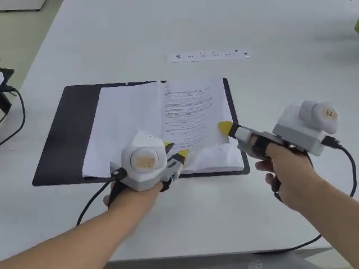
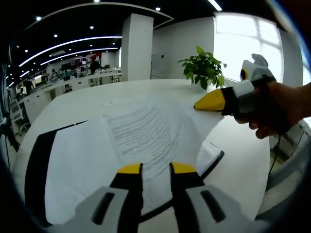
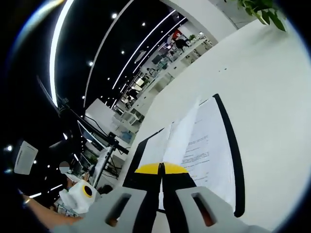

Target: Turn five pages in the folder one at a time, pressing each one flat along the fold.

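Head view, folder: your folder (image 1: 67, 134) lies open on the white surface (image 1: 280, 67), with its black cover spread flat. A blank sheet is left of the fold and a printed page (image 1: 193, 112) is right of it.
Head view, right gripper: your right gripper (image 1: 225, 128) comes in from the right. Its yellow tip is at the outer edge of the printed page, about halfway down. The lower right corner of that page curls up off the stack just below the tip.
Head view, left gripper: your left gripper (image 1: 176, 151) sits at the near edge of the folder. Its yellow tips are close to the fold and just over the bottom of the printed page.
Head view, beyond the folder: a white power strip (image 1: 207, 54) lies on the surface, well apart from the folder's far edge.
Left gripper view, jaws: the two yellow tips stand a little apart with a clear gap, and nothing is held between them. The printed page lies under and ahead of them.
Left gripper view, other things: your right gripper enters from the right with its yellow tip on the far edge of the page. A potted plant (image 2: 204, 70) stands behind it at the far side of the surface.
Right gripper view, jaws: the yellow tips meet, pinched onto the edge of the page. The sheet rises edge-on from between them, lifted off the pages below.
Right gripper view, folder: it stretches away from the jaws, with printed text to the right of the raised sheet and the black cover edge outside it.
Right gripper view, left gripper: it shows low on the left, held in your hand.
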A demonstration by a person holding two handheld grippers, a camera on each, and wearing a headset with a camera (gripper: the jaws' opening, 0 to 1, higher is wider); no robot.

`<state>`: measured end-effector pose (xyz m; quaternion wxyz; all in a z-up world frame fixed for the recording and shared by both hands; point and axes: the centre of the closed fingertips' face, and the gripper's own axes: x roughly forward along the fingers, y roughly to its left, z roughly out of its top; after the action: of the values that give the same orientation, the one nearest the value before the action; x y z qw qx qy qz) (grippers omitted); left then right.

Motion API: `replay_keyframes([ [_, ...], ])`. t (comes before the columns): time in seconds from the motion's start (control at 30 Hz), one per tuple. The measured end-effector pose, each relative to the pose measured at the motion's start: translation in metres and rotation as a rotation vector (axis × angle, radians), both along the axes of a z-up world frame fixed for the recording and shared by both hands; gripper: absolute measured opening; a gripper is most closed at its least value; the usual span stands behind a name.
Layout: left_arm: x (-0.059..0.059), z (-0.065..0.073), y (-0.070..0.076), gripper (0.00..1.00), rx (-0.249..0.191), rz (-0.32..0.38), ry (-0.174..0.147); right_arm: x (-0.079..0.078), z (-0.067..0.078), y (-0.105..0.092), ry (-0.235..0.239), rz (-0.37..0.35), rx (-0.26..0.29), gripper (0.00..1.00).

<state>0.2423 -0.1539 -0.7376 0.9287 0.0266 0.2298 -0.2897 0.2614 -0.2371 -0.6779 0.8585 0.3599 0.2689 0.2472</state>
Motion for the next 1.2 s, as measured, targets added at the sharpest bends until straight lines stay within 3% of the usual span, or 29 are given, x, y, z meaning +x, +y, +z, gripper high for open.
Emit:
replay_keyframes([
  [0.2, -0.009, 0.020, 0.032, 0.21, -0.019, 0.036, -0.028, 0.002, 0.026, 0.040, -0.030, 0.029, 0.076, 0.00],
  [0.43, -0.020, 0.040, 0.075, 0.21, -0.019, 0.079, -0.068, 0.000, 0.036, 0.088, -0.037, 0.082, 0.112, 0.00],
  [0.6, -0.026, 0.048, 0.102, 0.21, -0.024, 0.117, -0.079, -0.004, 0.037, 0.118, -0.033, 0.126, 0.123, 0.00],
  [0.8, -0.033, 0.056, 0.130, 0.22, -0.017, 0.154, -0.095, -0.006, 0.032, 0.154, -0.020, 0.176, 0.123, 0.00],
  [1.0, -0.039, 0.069, 0.167, 0.22, -0.005, 0.196, -0.122, -0.006, 0.012, 0.193, 0.022, 0.219, 0.094, 0.00],
  [1.2, -0.045, 0.067, 0.196, 0.22, 0.003, 0.235, -0.113, -0.009, -0.009, 0.226, 0.067, 0.254, 0.065, 0.00],
])
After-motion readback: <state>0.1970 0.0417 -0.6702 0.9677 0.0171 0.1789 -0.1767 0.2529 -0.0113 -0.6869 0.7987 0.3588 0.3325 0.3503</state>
